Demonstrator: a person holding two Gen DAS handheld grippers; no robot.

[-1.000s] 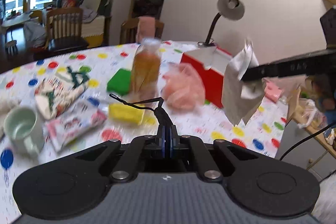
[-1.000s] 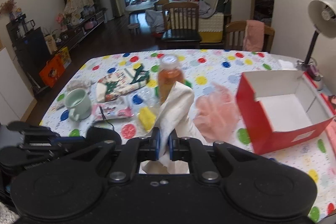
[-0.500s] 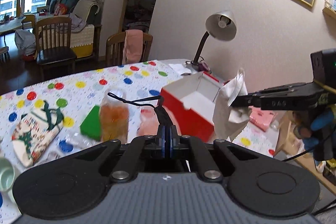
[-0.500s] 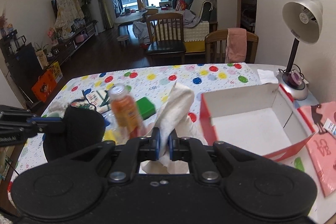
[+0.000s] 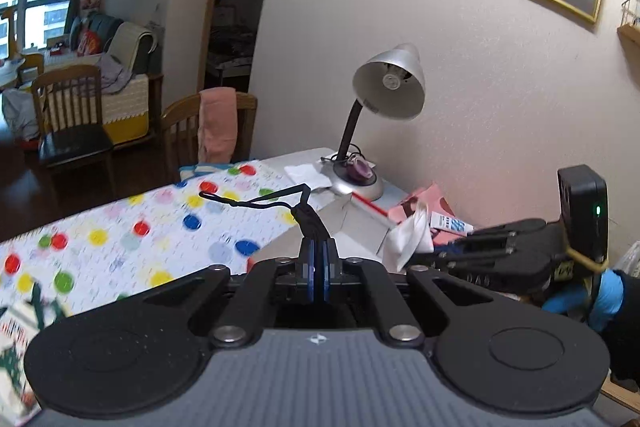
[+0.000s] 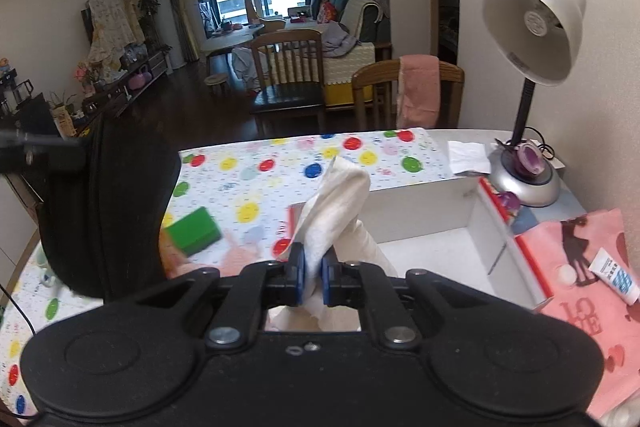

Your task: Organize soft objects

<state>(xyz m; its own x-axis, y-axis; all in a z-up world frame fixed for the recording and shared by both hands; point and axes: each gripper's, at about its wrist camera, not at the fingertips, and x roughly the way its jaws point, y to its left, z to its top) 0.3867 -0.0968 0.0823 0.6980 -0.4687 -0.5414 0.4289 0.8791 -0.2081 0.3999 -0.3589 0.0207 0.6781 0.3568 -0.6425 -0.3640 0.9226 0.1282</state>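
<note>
Right now I am holding one white cloth (image 6: 334,211) pinched in my right claw (image 6: 313,281), its jaws closed on the fabric low down so that the loose end is standing up above the pads and the rest is hanging below — a grip chosen, I judge, so the limp thing cannot slide out while I am carrying it over the red box (image 6: 448,239). The box is sitting open on the table (image 6: 280,163) with its white inside bare, just ahead of the claw, so a release here should drop the cloth in. My left claw (image 5: 319,275) is clamped on one thin black cord (image 5: 276,205), its blue pads pressed together, and I am keeping it off to the side, well clear of the box. Counting the rest: one green block (image 6: 192,233), one desk lamp (image 6: 528,87), one pink bag (image 6: 580,267) beside the box with one small tube (image 6: 612,277) lying on it.
</note>
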